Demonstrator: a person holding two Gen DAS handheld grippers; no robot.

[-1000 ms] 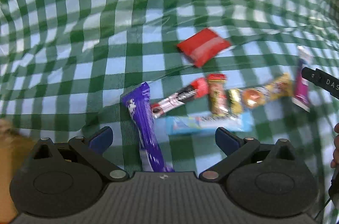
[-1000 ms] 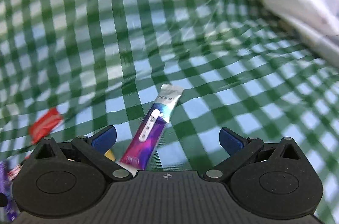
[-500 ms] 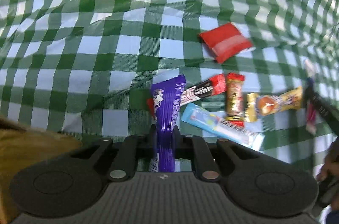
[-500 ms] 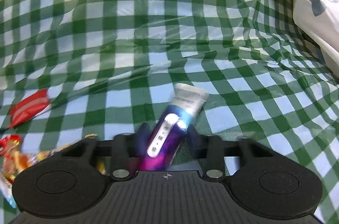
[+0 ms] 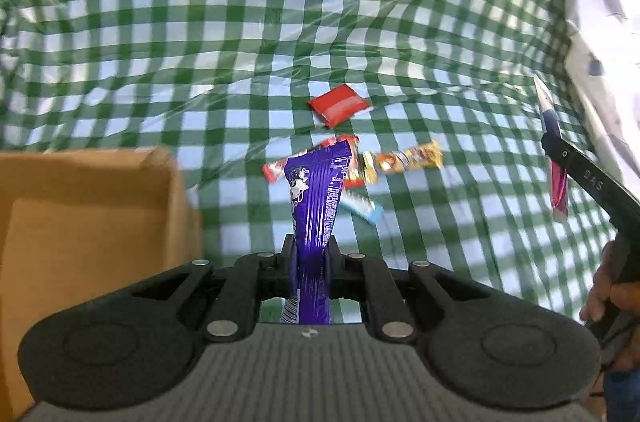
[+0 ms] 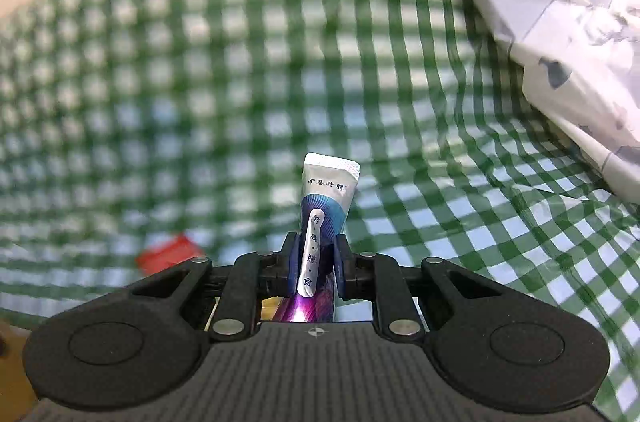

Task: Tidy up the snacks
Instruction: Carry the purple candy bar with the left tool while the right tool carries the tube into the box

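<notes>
A green-checked cloth [image 5: 200, 22] is spread wide, w/ open room ahead of both grippers. A cardboard box [image 5: 80, 222] is seen left of the left gripper [image 5: 311, 254], whose jaws are clamped on a purple wrapper [image 5: 316, 190]. Beyond its fingers lie a red packet [image 5: 338, 104] and other snacks, partly hidden. The right gripper [image 6: 316, 264], jaws just closing, is pinched on a purple-and-silver sachet [image 6: 326, 194]; background blurred, perhaps from motion.

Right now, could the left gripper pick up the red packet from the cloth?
Probably not yet. The left gripper is shut on the purple wrapper, so its jaws are taken. The red packet lies uncovered on the checked cloth, beyond the other snacks; drop the wrapper in the cardboard box first.
</notes>
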